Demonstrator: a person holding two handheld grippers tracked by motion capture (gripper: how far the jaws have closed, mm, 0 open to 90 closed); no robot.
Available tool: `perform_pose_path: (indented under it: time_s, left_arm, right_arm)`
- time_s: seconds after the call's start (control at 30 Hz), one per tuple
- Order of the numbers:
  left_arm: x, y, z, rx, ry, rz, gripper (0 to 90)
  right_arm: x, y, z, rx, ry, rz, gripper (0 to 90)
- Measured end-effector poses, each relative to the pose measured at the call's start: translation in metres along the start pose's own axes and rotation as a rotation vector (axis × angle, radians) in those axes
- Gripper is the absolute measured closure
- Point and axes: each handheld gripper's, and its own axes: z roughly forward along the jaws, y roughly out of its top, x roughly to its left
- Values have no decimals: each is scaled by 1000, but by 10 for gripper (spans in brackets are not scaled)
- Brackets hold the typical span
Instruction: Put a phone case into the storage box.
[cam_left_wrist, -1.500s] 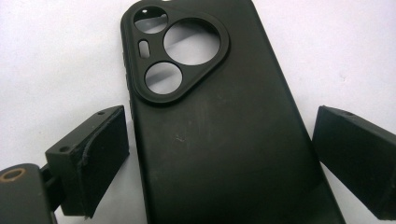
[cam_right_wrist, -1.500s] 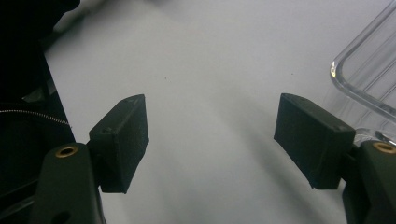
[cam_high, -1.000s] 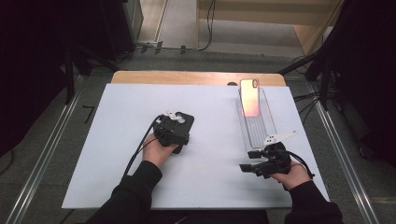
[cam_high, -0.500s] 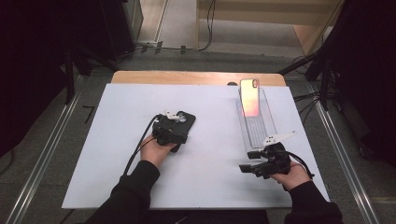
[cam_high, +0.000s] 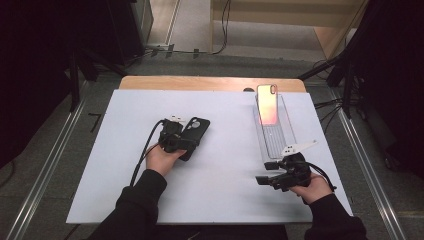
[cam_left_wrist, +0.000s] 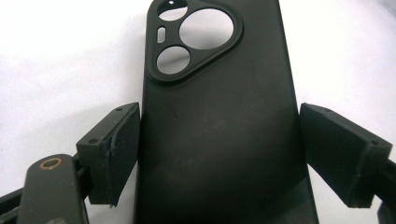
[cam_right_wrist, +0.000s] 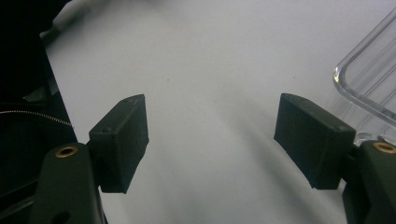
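The black phone case (cam_left_wrist: 217, 116) lies flat on the white table (cam_high: 100, 165), well left of the clear tray (cam_high: 280, 137). The left gripper (cam_left_wrist: 219, 149) straddles it, pads just beside its edges, having just been closing. The right gripper (cam_right_wrist: 215, 140) stands open and empty, just beside the tray's near end.

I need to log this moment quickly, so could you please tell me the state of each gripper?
Left gripper: jaws just been closing around the black phone case, right pad not yet touching.
Right gripper: open, holding nothing.
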Motion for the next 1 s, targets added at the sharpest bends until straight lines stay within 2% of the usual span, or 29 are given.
perform_pose_path:
  time_s: [0.23, 0.33, 0.57, 0.77, 1.0]
  left_arm:
    - [-4, 5, -16, -27, -61, -6, 156]
    - [-7, 7, -25, -25, -96, 12, 156]
    - [-15, 7, -44, -33, -145, 44, 156]
    - [-20, 2, -52, -27, -179, 63, 155]
    - [-24, -12, -57, -17, -202, 62, 155]
  right_arm:
    - [2, 1, -1, -10, 0, -3, 242]
    - [2, 3, -1, -13, 5, 10, 241]
    - [5, 5, 0, -28, 3, 19, 240]
    - [10, 9, 1, -40, 1, 15, 240]
    - [17, 14, 3, -39, -3, 23, 240]
